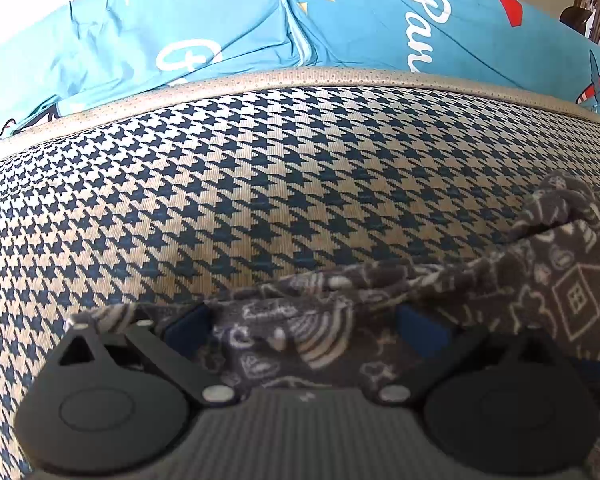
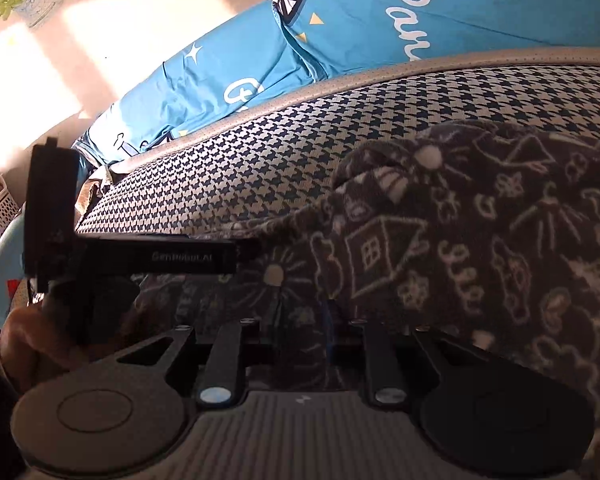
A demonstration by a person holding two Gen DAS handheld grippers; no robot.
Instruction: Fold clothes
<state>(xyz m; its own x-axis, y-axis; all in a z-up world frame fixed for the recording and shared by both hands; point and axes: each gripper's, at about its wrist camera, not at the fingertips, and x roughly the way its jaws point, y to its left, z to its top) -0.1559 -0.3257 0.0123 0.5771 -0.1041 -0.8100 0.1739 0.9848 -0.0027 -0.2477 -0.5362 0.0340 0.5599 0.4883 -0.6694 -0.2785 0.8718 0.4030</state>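
Grey fleece garment [image 1: 380,312], printed with pale doodles of houses, suns and clouds, lies bunched on a houndstooth mat [image 1: 260,184] over a bed. Its edge runs crosswise in front of the left claw [image 1: 300,324], from that claw's left fingertip off to its right, where the cloth piles higher. The left claw's blue-padded fingers stand apart with the edge lying between them; I cannot tell whether they pinch it. In the right wrist view the garment [image 2: 480,248] heaps ahead and to the right of the right claw [image 2: 300,320], whose fingers are buried in cloth, so its state is hidden too. Both claws sit at the fabric, the left one at the thin end.

Readable writing: "GenRobot.AI", faint, on the left device [image 2: 180,258] seen from the right wrist, and white script beginning "Par" on the blue bedding [image 1: 420,4] beyond the mat.
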